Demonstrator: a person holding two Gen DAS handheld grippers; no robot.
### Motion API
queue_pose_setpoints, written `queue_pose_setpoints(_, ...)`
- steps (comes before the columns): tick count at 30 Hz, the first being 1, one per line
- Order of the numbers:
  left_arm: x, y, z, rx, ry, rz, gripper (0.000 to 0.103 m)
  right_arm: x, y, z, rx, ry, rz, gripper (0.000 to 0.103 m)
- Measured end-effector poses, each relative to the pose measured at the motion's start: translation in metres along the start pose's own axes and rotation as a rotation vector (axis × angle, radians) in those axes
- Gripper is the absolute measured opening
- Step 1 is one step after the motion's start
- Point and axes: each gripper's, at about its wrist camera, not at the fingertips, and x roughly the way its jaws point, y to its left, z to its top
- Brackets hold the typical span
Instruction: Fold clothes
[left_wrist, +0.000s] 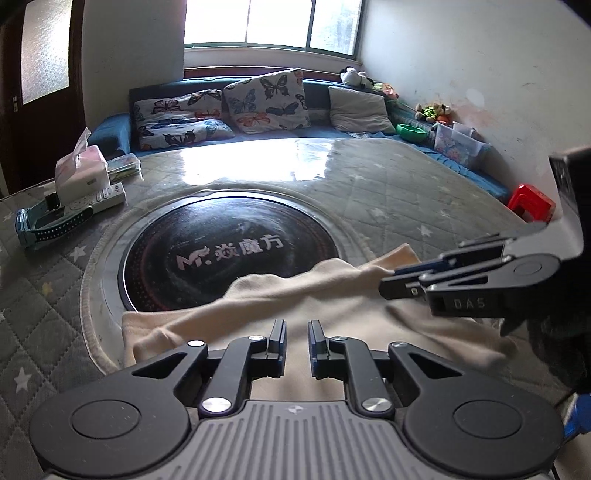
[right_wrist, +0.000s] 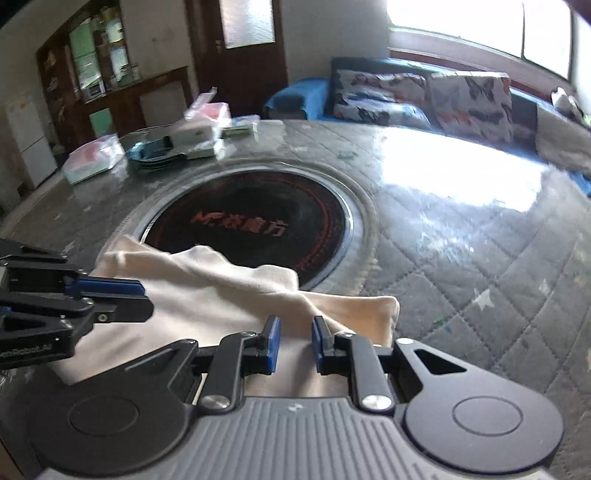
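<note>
Left wrist view: the left gripper (left_wrist: 297, 338) hangs over the cream cloth (left_wrist: 295, 295), jaws slightly apart with nothing between them. The cloth lies on the table (left_wrist: 406, 192), partly over the black round plate (left_wrist: 229, 254), its long axis running left to right.

Right wrist view: the right gripper (right_wrist: 295, 338) stands narrowly parted over the cloth's right end, nothing pinched. A fold seems just laid; next, each gripper needs a fresh edge.
</note>
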Motion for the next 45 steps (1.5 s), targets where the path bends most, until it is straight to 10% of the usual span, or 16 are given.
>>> queue_pose_setpoints(16, -0.013, -0.026, -0.035, 0.071, -0.002, 0.022, 0.029, -0.038, 0.058, -0.05, -0.17, -0.04, 0.061, 0.02)
queue_pose_setpoints(45, -0.043, 0.029, -0.057, -0.003, -0.017, 0.111, 0.035, -0.048, 0.026, -0.06, -0.129, -0.01, 0.038, 0.035)
